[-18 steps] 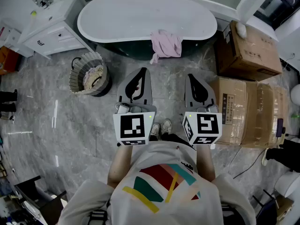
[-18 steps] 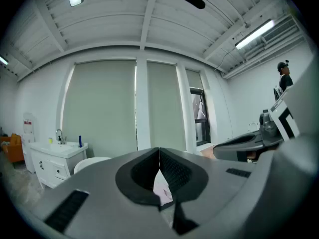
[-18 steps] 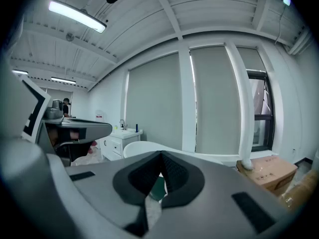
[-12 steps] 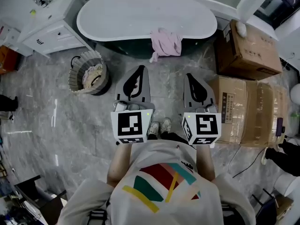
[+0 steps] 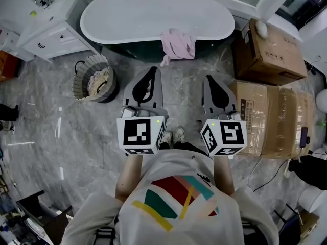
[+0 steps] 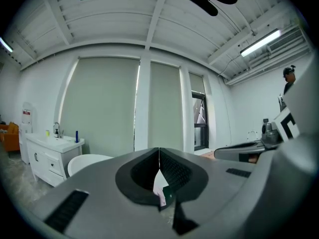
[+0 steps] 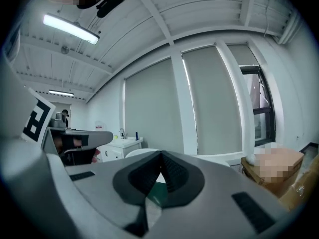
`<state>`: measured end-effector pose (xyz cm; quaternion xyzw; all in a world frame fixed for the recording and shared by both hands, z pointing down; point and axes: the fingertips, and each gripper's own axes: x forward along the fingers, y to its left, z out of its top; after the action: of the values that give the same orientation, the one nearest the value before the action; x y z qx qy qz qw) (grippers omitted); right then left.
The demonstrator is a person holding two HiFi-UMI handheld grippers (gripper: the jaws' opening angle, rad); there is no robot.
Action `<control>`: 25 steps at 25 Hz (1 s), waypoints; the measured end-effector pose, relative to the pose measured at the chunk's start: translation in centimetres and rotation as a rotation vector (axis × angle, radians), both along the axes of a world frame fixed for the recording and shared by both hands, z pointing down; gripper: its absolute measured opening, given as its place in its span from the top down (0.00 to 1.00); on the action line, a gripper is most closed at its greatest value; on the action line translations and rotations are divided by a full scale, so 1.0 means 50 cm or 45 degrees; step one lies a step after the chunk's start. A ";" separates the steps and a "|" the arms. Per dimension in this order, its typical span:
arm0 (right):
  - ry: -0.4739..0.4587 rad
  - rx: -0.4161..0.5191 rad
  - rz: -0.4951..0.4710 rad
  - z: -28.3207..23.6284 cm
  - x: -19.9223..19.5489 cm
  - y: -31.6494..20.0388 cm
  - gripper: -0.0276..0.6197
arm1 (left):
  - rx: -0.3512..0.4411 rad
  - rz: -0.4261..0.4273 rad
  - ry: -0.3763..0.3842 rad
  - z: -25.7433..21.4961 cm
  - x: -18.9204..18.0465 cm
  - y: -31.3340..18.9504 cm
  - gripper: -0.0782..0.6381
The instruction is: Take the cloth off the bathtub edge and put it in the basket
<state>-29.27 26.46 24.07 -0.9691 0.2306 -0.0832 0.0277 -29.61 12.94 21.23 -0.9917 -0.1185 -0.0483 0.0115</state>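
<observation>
A pink cloth hangs over the near edge of the white bathtub in the head view. A round woven basket with laundry inside stands on the floor to the tub's left front. My left gripper and right gripper are held side by side in front of my chest, both shut and empty, pointing toward the tub and short of the cloth. In the left gripper view the shut left gripper shows a sliver of pink cloth through its gap. The right gripper is likewise shut.
A white vanity cabinet stands at the far left. Cardboard boxes are stacked along the right, close to my right gripper. My feet stand on the grey marble floor. A person shows at the right edge of the left gripper view.
Both grippers have dropped slightly toward me and the view has shifted a little; the cloth and basket have not moved.
</observation>
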 end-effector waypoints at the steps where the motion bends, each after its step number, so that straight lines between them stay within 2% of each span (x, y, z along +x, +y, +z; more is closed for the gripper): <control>1: 0.002 0.007 -0.009 -0.001 0.003 0.002 0.94 | 0.003 -0.001 0.005 -0.003 0.003 0.003 0.87; 6: 0.007 -0.055 -0.012 0.007 0.019 0.015 0.94 | -0.015 0.012 -0.002 -0.004 0.020 0.023 0.87; 14: -0.006 0.002 -0.036 0.027 0.039 0.044 0.94 | -0.091 0.000 -0.031 0.024 0.029 0.041 0.87; 19: -0.011 -0.016 -0.039 0.030 0.053 0.058 0.94 | -0.116 -0.025 -0.050 0.043 0.034 0.042 0.87; 25: 0.003 -0.050 -0.055 0.043 0.070 0.058 0.94 | -0.178 -0.011 -0.051 0.069 0.083 0.044 0.87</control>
<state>-25.79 29.34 26.24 -0.9644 0.2497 -0.0870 0.0067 -25.48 15.12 24.70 -0.9895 -0.1173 -0.0597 -0.0603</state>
